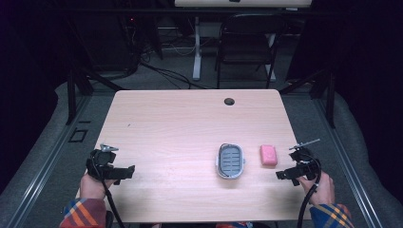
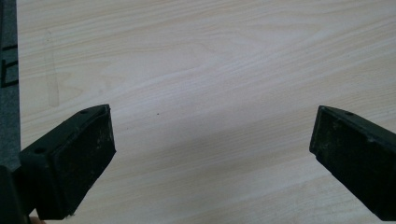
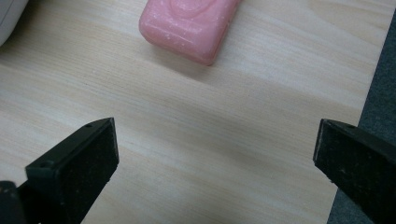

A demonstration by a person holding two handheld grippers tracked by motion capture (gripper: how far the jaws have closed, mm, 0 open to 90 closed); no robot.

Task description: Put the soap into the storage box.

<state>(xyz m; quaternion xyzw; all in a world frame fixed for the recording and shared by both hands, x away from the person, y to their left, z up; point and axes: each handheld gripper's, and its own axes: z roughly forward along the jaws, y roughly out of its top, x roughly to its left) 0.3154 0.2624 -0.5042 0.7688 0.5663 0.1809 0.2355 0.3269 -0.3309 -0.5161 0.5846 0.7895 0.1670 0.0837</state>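
A pink bar of soap [image 1: 268, 155] lies on the wooden table [image 1: 180, 128], right of a grey soap dish [image 1: 230, 161]. In the right gripper view the pink soap [image 3: 189, 24] sits ahead of the jaws and apart from them. My right gripper [image 1: 284, 175] is at the table's right edge, a little nearer than the soap, and stands open [image 3: 215, 163] with nothing between its jaws. My left gripper [image 1: 127, 172] rests near the front left of the table, also open [image 2: 212, 154] over bare wood.
A round cable hole [image 1: 229, 101] is at the table's far edge. Beyond the table stand a black chair [image 1: 247, 42] and a white desk leg [image 1: 196, 47]. Grey floor [image 3: 373, 93] lies just past the table's right edge.
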